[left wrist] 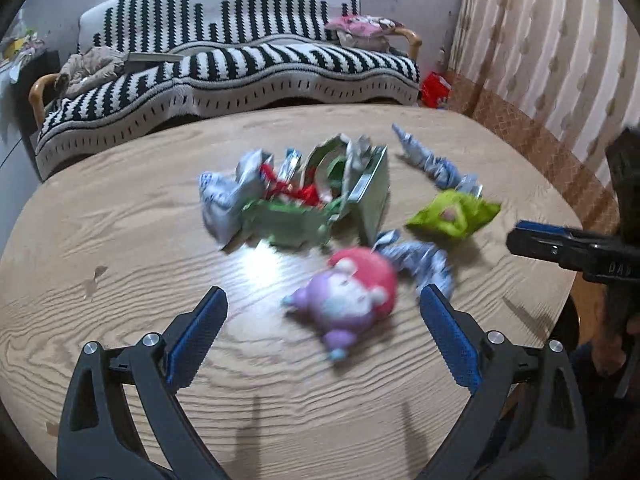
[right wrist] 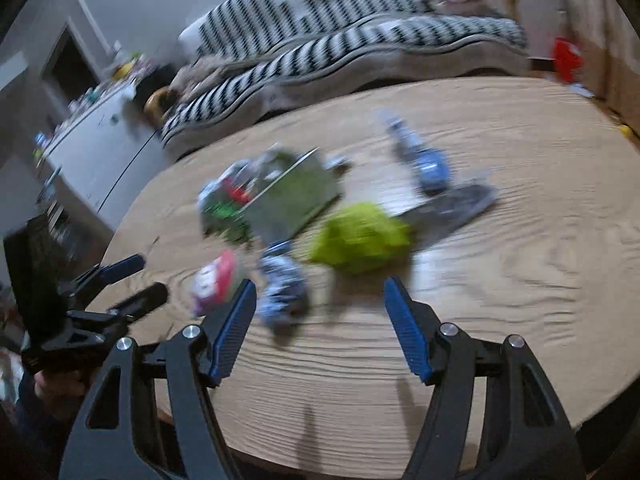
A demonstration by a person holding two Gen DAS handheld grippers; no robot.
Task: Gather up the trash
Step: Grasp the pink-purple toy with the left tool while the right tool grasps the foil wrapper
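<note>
Both my grippers hover with jaws spread, gripping nothing: left gripper (left wrist: 322, 312) just left of the pink-and-lilac cartoon packet (left wrist: 352, 300), right gripper (right wrist: 320, 300) to its right. Beyond that packet on the wooden table (left wrist: 120, 240) lie crumpled green cartons (left wrist: 320, 200), with a lime-green snack bag (left wrist: 454, 214) further right.

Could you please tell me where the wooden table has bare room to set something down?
The wooden table is bare along its left side, left of the crumpled white wrapper, and across the near strip in front of the pink and purple toy. In the right wrist view, everything right of the lime green bag is free too. The middle is crowded with wrappers.
</note>
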